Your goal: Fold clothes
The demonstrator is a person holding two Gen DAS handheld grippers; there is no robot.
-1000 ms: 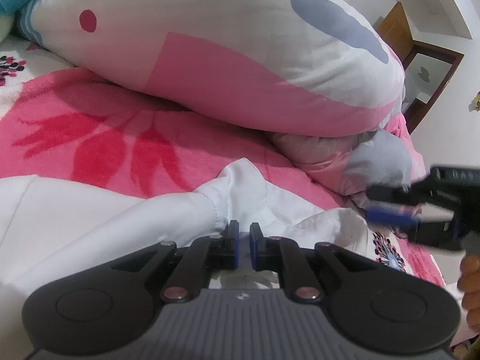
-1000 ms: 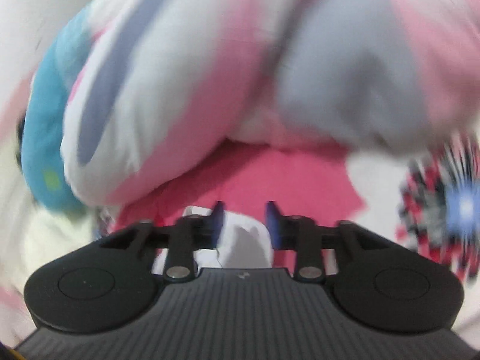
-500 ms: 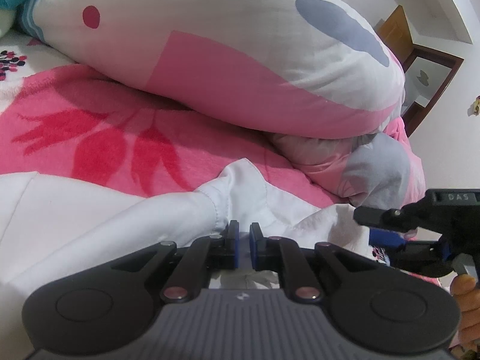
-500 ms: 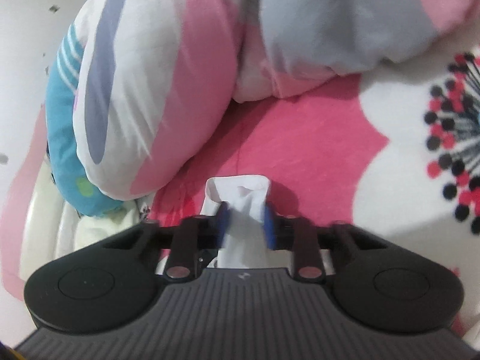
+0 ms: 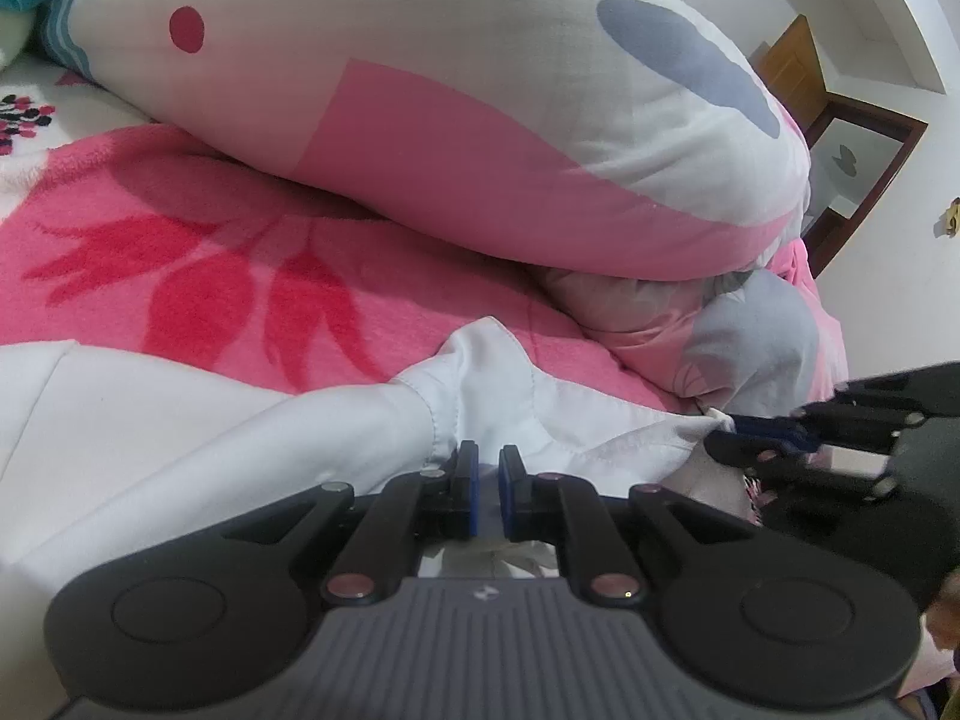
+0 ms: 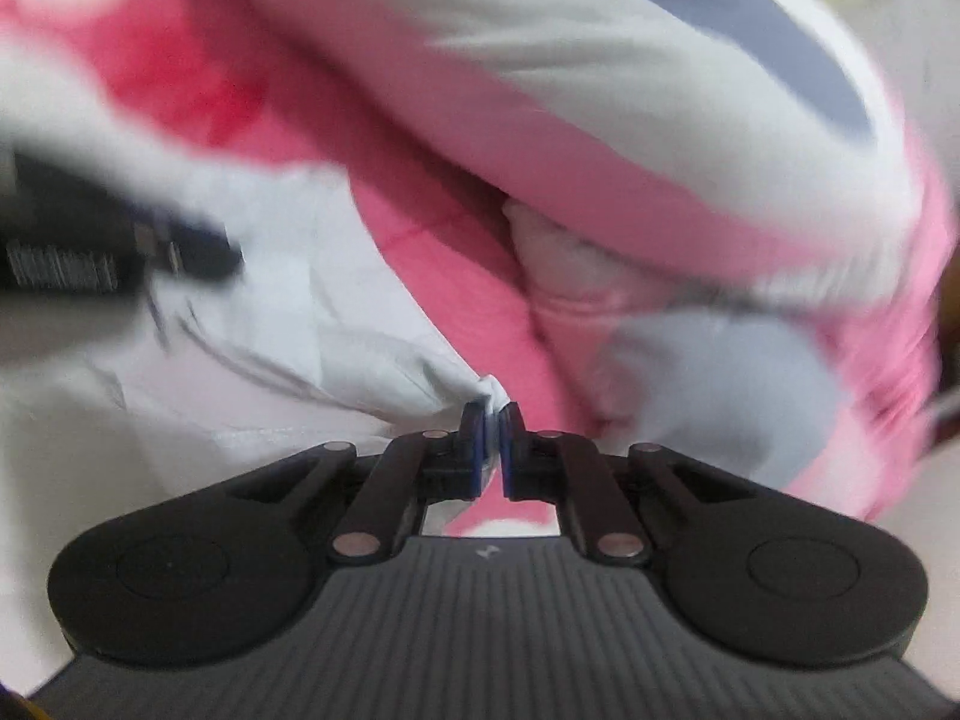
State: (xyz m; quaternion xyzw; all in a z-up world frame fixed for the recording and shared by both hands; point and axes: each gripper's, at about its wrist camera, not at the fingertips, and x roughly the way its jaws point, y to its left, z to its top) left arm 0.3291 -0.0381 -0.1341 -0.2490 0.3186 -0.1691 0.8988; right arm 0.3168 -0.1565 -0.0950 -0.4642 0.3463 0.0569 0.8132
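Note:
A white garment (image 5: pixel 180 420) lies spread on a pink flowered blanket (image 5: pixel 180 252). My left gripper (image 5: pixel 489 468) is shut on a fold of the white garment near its edge. My right gripper (image 6: pixel 491 420) is shut on a corner of the same garment (image 6: pixel 270 324), which stretches away to the left in the blurred right wrist view. In the left wrist view the right gripper (image 5: pixel 729 426) comes in from the right edge, pinching the garment's corner tip. The left gripper (image 6: pixel 198 252) shows as a dark blur at the left of the right wrist view.
A big rolled duvet (image 5: pixel 480 90) in white, pink and grey lies along the far side of the blanket, close behind the garment. A brown door frame (image 5: pixel 864 168) and a white wall stand at the far right. Part of a hand (image 5: pixel 945 612) shows at the right edge.
My right gripper closed on the garment's corner and swung round, pulling the corner out to the right. The left gripper has stayed shut in place.

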